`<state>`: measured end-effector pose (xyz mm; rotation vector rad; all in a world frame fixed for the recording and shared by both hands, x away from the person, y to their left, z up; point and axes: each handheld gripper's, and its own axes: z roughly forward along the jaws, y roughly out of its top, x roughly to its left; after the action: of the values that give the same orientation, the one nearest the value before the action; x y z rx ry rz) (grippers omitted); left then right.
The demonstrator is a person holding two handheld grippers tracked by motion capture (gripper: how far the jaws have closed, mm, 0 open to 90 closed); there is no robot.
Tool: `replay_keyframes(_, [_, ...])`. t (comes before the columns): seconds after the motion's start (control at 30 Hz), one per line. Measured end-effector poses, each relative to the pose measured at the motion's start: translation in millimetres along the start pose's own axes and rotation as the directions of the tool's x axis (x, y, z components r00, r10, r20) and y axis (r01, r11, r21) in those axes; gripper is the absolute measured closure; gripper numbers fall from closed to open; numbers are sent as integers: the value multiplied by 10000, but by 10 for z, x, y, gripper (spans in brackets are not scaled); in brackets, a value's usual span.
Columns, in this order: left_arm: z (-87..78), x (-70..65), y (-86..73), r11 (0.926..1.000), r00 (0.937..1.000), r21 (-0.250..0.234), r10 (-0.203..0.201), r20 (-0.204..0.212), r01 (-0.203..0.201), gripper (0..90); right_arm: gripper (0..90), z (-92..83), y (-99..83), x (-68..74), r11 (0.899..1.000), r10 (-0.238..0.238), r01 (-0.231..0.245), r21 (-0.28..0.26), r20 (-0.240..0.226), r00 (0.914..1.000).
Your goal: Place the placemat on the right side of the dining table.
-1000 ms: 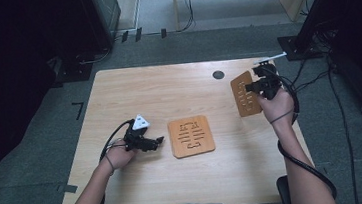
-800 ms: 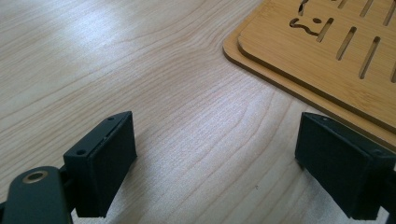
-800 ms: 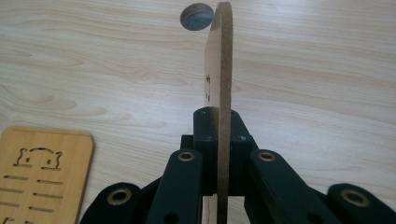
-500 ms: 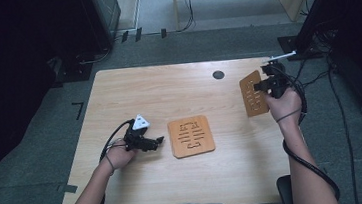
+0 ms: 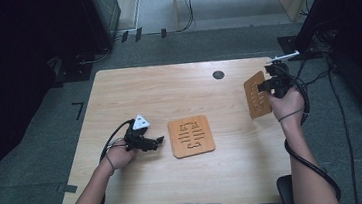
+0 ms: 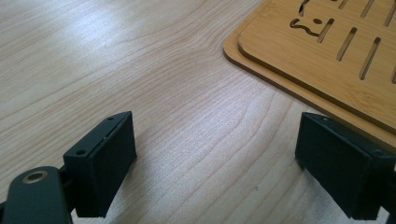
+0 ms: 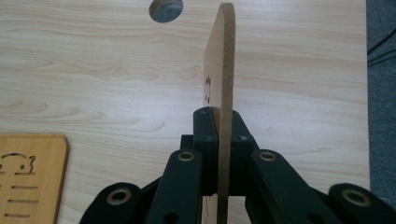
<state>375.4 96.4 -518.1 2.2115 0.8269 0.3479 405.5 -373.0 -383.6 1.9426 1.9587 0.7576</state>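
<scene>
A slotted wooden board (image 5: 257, 94) hangs edge-on above the worktop's (image 5: 168, 90) right side, pinched at its lower edge by the right gripper (image 5: 273, 84); in the right gripper view its fingers (image 7: 205, 140) press flat on both faces of the thin panel. Another stack of slotted bamboo boards (image 5: 191, 136) lies flat at the worktop's middle. Just left of it rests the left gripper (image 5: 148, 142), its fingers (image 6: 105, 161) spread wide with bare wood between them. A round cable hole (image 5: 218, 74) sits near the far edge.
</scene>
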Motion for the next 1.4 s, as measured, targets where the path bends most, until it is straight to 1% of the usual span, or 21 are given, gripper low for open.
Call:
replay_keyframes(0.07, [0, 0, 0, 10000, 10000, -1, -2, 1, 2, 114, 862, 6, -3, 0, 10000, -45, 45, -58, 49, 10000])
replay_keyframes(0.1, [0, 0, 0, 10000, 10000, 0, -1, 1, 1, 114, 835, 26, -9, 2, 9999, -69, 70, -125, 107, 9999])
replay_keyframes(0.13, [0, 0, 0, 10000, 10000, 0, -1, 1, 1, 114, 832, 39, -12, 0, 9999, -62, 63, -117, 76, 10000])
replay_keyframes(0.27, [2, 0, 2, 10000, 10000, -1, -5, 3, 5, 114, 858, 90, -14, -11, 9999, -93, 95, -115, 176, 9998])
replay_keyframes(0.33, [3, -1, 2, 10000, 10000, -3, -7, 5, 7, 113, 864, 111, -8, -18, 10000, 0, 0, -41, 55, 10000])
replay_keyframes(0.4, [3, -1, 3, 10000, 10000, -1, -4, 8, 4, 114, 865, 130, -4, -19, 10000, -9, 10, -13, 84, 10000])
replay_keyframes(0.5, [4, -1, 4, 10000, 10000, -1, -5, 6, 5, 114, 873, 136, 6, -33, 9999, 121, -121, -37, -3, 9999])
replay_keyframes(0.83, [6, -4, 5, 10000, 10000, -8, -28, 1, 28, 113, 867, 133, 9, -106, 9991, 431, -431, -65, 8, 9991])
replay_keyframes(1.07, [6, -3, 5, 10000, 10000, -11, -30, 4, 30, 113, 835, 125, 2, -154, 9990, 441, -441, -72, 84, 9990])
replay_keyframes(1.1, [6, -3, 5, 10000, 10000, -10, -29, 4, 29, 113, 815, 121, 1, -170, 9991, 411, -410, -98, 88, 9991])
replay_keyframes(1.2, [6, -3, 5, 10000, 10000, -10, -29, 5, 29, 113, 803, 118, -1, -190, 9989, 472, -471, -81, 92, 9988])
replay_keyframes(1.23, [6, -3, 5, 10000, 10000, -12, -30, 5, 30, 113, 774, 115, -7, -222, 9989, 468, -467, -86, 77, 9989])
replay_keyframes(1.33, [6, -3, 5, 10000, 10000, -10, -30, 5, 30, 113, 773, 113, -11, -241, 9986, 536, -535, -47, 92, 9985])
replay_keyframes(1.4, [6, -3, 5, 10000, 10000, -11, -30, 2, 30, 113, 773, 110, -16, -273, 9982, 594, -593, -22, 201, 9980])
